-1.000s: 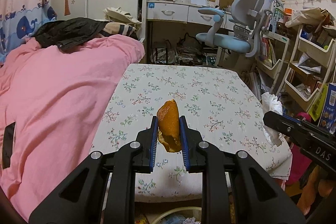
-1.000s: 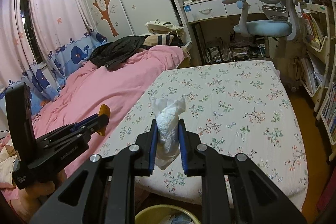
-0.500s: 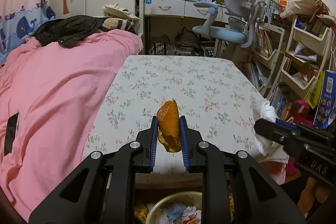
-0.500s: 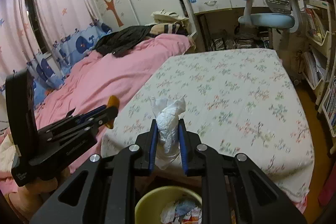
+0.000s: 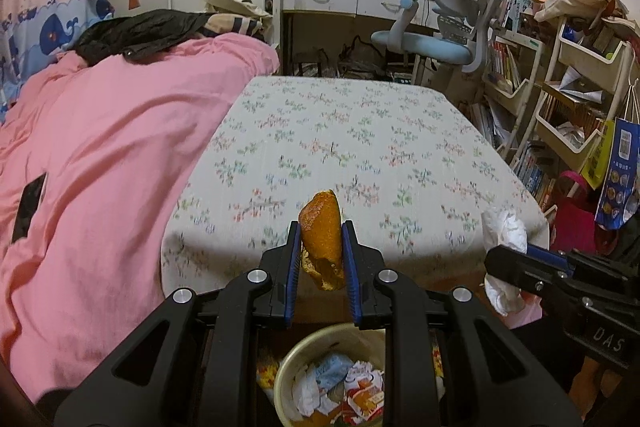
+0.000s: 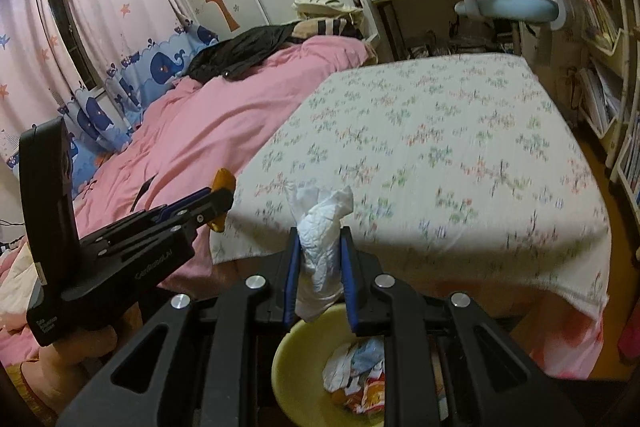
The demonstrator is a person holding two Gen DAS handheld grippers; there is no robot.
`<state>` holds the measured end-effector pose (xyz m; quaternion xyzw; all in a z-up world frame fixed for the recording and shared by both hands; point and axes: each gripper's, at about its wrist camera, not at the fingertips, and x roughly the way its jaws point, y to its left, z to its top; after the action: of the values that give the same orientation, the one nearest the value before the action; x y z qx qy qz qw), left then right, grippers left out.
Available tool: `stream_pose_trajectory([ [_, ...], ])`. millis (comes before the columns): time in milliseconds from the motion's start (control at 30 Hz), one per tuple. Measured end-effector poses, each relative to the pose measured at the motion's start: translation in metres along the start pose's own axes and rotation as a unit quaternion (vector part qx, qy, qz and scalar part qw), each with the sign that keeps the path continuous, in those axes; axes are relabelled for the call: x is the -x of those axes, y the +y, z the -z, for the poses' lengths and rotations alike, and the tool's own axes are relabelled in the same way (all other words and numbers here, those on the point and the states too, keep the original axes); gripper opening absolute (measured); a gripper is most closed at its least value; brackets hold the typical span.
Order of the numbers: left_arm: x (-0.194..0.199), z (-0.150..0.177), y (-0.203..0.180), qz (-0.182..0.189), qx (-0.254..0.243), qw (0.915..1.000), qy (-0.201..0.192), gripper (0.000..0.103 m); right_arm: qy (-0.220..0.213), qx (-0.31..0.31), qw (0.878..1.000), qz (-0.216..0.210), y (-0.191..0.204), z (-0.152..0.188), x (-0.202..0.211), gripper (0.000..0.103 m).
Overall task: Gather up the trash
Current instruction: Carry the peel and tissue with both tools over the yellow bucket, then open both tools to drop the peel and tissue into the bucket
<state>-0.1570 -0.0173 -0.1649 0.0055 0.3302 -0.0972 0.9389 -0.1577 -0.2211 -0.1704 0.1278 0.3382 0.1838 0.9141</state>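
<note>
1. The left gripper point(image 5: 320, 259) is clamping a piece of orange peel point(image 5: 322, 243) between its blue pads, just past the near edge of the flower-print bed point(image 5: 360, 147) and above the yellow bin point(image 5: 288, 359) standing at that bed's foot
2. The right gripper point(image 6: 319, 263) is pinching a crumpled white tissue point(image 6: 320, 243), its loose tail hanging over the bin's point(image 6: 296, 347) far rim
3. Judged from here, the peel is sitting nearer the bin's far rim than its middle; letting go now could be sending it onto the floor between bin and bed
4. The tissue, being light, may be clinging to a pad or drifting outside the rim
5. With both grippers crowding one small opening, already part-filled with wrappers point(image 5: 344, 387), they could be knocking each other or tipping the bin
</note>
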Motion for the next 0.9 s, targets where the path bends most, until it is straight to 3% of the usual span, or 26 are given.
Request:
stream_pose_trajectory([
  [300, 0.006, 0.024, 0.0, -0.004, 0.003, 0.9998, 0.021, 0.019, 0.03, -0.02, 0.999, -0.007, 0.006, 0.024, 0.0, 0.02],
  [567, 0.004, 0.038, -0.001, -0.006, 0.005, 0.999, 0.044, 0.019, 0.084, -0.027, 0.996, -0.008, 0.01, 0.042, -0.014, 0.021],
  [767, -0.002, 0.052, -0.002, -0.009, 0.008, 0.9971, 0.076, 0.019, 0.128, -0.031, 0.991, 0.002, 0.009, 0.054, -0.024, 0.023],
  [900, -0.008, 0.063, -0.002, -0.01, 0.01, 0.9941, 0.107, 0.019, 0.157, -0.041, 0.987, 0.014, 0.004, 0.063, -0.031, 0.03],
])
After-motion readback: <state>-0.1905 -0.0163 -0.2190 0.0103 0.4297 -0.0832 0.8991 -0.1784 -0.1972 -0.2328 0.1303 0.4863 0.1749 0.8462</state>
